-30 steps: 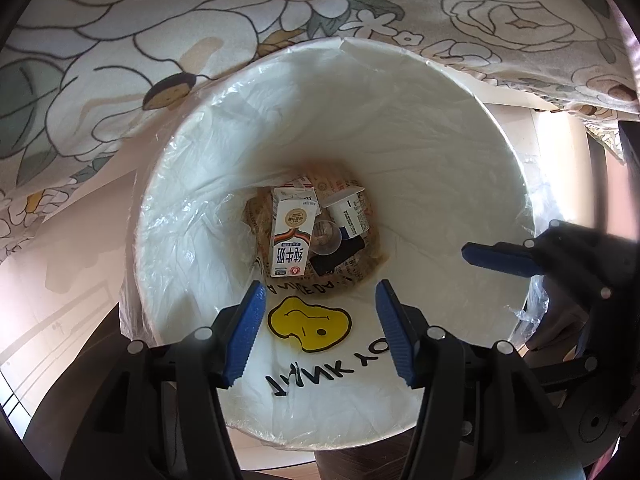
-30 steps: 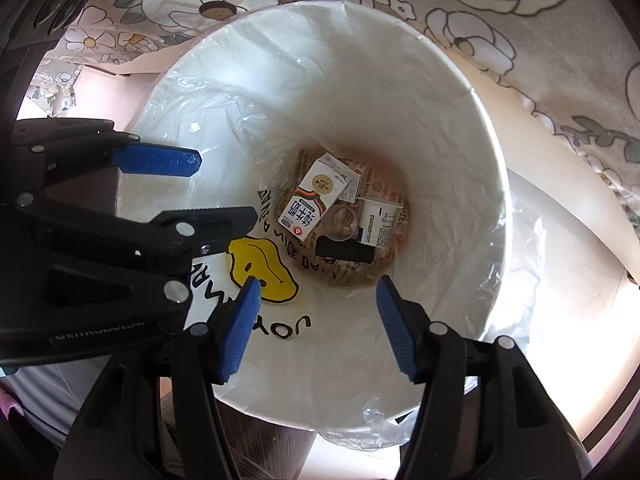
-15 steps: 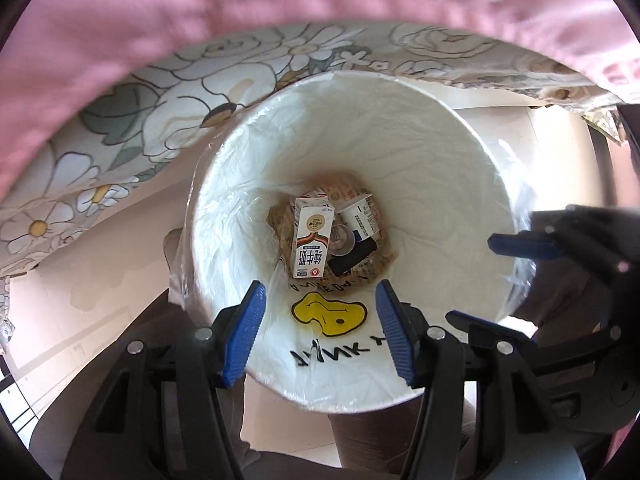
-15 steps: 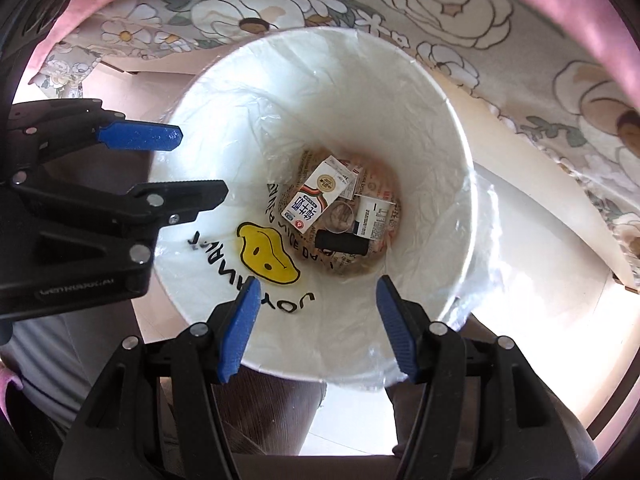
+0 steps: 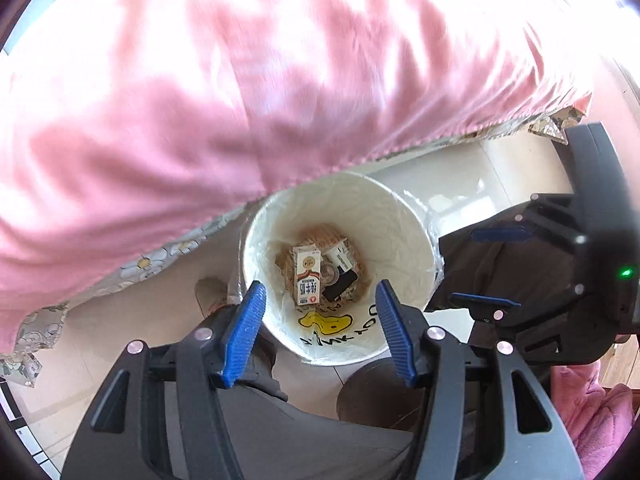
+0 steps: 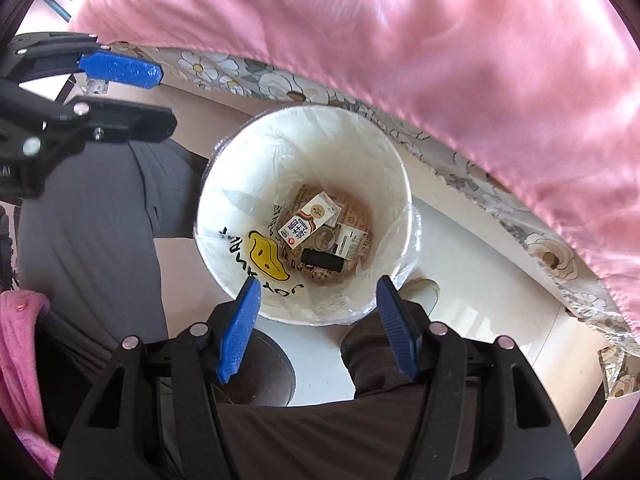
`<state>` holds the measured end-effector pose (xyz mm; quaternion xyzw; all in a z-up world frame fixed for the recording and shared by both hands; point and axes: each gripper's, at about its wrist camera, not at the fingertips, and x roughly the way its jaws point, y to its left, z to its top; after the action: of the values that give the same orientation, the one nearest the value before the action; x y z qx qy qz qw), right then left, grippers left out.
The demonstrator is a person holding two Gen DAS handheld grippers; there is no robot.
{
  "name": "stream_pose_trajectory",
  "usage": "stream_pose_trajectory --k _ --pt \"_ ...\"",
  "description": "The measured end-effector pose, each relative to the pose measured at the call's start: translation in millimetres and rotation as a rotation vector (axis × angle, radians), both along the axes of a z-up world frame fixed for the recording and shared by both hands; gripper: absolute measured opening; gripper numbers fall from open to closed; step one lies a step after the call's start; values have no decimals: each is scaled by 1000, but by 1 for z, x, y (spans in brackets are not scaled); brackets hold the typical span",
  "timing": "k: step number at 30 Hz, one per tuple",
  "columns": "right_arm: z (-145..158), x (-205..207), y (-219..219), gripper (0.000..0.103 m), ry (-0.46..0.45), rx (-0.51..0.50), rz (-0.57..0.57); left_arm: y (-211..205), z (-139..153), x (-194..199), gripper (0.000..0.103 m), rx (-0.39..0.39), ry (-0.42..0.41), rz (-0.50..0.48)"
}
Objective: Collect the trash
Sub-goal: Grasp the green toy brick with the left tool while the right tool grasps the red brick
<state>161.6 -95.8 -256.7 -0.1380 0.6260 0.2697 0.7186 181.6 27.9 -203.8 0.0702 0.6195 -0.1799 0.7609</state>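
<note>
The right gripper (image 6: 318, 320) points down over a white bin (image 6: 240, 256) lined with clear plastic, its blue jaws apart with nothing between them. At the bottom of the bin lie a milk carton (image 6: 310, 220), a black tube (image 6: 322, 260) and a small white box (image 6: 352, 242). The left gripper (image 6: 120, 92) shows at upper left, a pink blanket (image 6: 440, 60) over a floral sheet (image 6: 248, 76) fills the top, and dark trouser legs (image 6: 92, 220) stand beside the bin.
</note>
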Motion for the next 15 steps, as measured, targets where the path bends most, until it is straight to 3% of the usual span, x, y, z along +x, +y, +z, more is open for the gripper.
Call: stream_pose_trajectory --k 6,10,15 --pt "67 14 -15 61 -130 47 -30 6 72 32 61 -10 -95 37" --pt "119 33 -23 61 -239 96 -57 4 122 67 68 -7 -173 59" --pt "171 64 -33 69 -357 188 -92 -9 172 124 69 -1 -242 91"
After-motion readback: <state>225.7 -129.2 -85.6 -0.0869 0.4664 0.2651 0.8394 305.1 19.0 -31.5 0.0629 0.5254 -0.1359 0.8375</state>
